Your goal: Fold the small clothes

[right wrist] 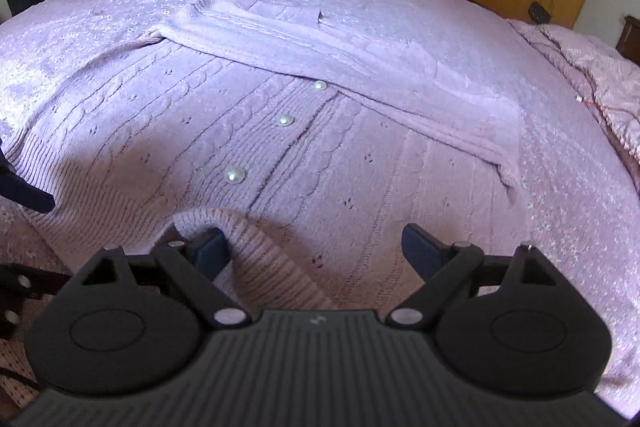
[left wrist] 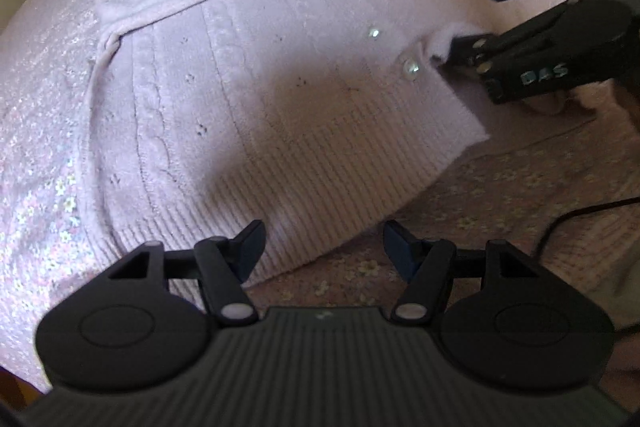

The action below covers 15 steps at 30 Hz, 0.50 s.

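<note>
A lilac cable-knit cardigan [right wrist: 320, 147] with pearl buttons [right wrist: 235, 174] lies front-up and spread flat on a floral bedspread [left wrist: 500, 195], one sleeve [right wrist: 360, 67] already laid slantwise across the chest. The left gripper [left wrist: 324, 247] hangs over the ribbed hem [left wrist: 304, 187] near one bottom corner, its jaws about half apart and empty, one finger over the knit and the other over the bedspread. The right gripper [right wrist: 312, 247] is at the opposite side of the hem, jaws spread wide; a curl of the ribbed edge [right wrist: 256, 231] rises between them, lying against the left finger [right wrist: 212, 247], but the pads are not pressing it, so nothing is held. The step in hand looks like taking both bottom corners to fold the hem up toward the collar. To do it well, each gripper should probably slide one finger under the rib and pinch the full thickness, front and back layers together, not just the top panel. The two grips want to sit level with one another so the fold line runs straight across. The lift should be low and even, since the loose button band could gape and the laid sleeve could slip off the chest if the knit is dragged.
</note>
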{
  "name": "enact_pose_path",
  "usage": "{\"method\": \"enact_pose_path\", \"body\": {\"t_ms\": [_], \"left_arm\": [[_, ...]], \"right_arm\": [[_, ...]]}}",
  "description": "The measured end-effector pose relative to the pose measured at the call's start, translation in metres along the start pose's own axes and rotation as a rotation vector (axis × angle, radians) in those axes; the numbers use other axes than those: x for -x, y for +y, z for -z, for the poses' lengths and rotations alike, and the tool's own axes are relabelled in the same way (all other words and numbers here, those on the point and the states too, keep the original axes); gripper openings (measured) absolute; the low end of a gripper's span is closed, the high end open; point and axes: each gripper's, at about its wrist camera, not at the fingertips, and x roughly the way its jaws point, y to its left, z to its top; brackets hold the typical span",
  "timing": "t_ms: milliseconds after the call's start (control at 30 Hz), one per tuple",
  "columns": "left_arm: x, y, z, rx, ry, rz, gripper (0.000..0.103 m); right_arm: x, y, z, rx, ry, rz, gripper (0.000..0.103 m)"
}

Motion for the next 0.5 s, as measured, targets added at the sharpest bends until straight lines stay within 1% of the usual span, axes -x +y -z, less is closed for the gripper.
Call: {"method": "enact_pose_path", "body": {"t_ms": [67,167,233,333,367,400,433,467,500], "left_arm": [[-0.009,0.001,0.001,-0.010,0.026,-0.032,0.066],[-0.015,-0.001,0.002,-0.035,0.010,-0.070,0.067],[-0.017,0.000,0.002,-0.024,-0.008,-0.089,0.069],[-0.019,0.007,-0.003,0.027,-0.052,-0.098,0.069],[-0.018,0.011,-0.004,0.048,-0.072,-0.099,0.068],[-0.017,0.016,-0.006,0.068,-0.092,-0.102,0.067],[-0.015,0.020,-0.007,0.086,-0.109,-0.105,0.061],[-0.013,0.024,-0.009,0.105,-0.126,-0.106,0.058],[-0.011,0.028,-0.012,0.124,-0.137,-0.109,0.056]], "right_arm": [[-0.002,0.000,0.002,-0.026,0.006,-0.013,0.093],[-0.002,0.000,0.006,-0.049,0.024,-0.051,0.093],[-0.002,0.003,0.012,-0.012,0.043,-0.070,0.093],[-0.001,0.012,0.027,0.108,0.108,-0.098,0.093],[-0.002,0.017,0.034,0.168,0.147,-0.096,0.093],[-0.002,0.020,0.039,0.210,0.168,-0.091,0.093],[-0.003,0.025,0.045,0.268,0.195,-0.087,0.093],[-0.004,0.029,0.051,0.320,0.215,-0.074,0.093],[-0.005,0.031,0.054,0.347,0.215,-0.063,0.093]]}}
